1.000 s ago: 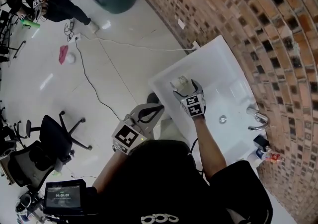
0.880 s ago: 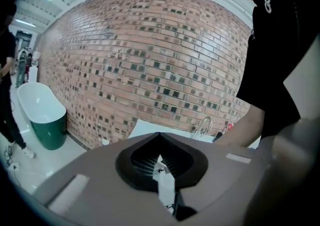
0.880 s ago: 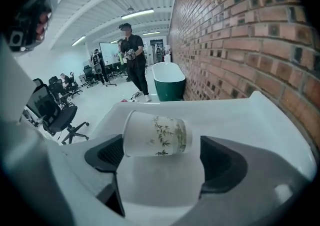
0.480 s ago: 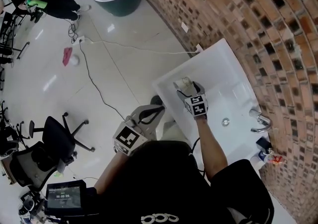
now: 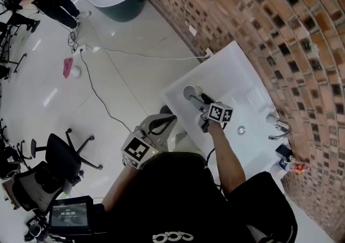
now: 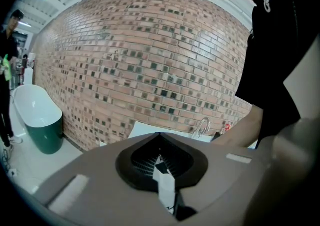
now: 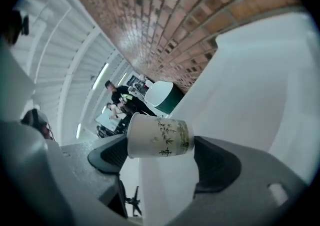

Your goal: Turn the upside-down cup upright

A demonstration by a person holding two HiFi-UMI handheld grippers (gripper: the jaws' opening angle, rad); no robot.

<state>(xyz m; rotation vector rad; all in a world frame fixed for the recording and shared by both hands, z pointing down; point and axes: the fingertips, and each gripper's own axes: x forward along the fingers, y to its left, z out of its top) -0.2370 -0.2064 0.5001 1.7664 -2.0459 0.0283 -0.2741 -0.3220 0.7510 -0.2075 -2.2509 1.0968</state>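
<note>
My right tongs (image 7: 161,152) are clamped on the paper cup (image 7: 159,137), and they have just been closing a little onto it. The cup lies straight across the gap. In the right gripper view its wide rim is against the pad at 9 o'clock and its narrower base meets the pad at 3 o'clock. It is white, with a green bamboo print and one dark character on its side.

In the head view the tongs carry the cup over the rim of the white sink (image 5: 237,69), at about 10 o'clock from the drain (image 5: 241,129). The tongs cover most of the cup there, so I cannot tell how upright it sits. The tap (image 5: 277,129) stands at 3 o'clock from the drain, by the brick wall (image 5: 259,10).

My left tongs (image 6: 160,139) are closed with nothing in them. They hang at about 8 o'clock from the right ones, off the sink and above the floor (image 5: 135,75).
</note>
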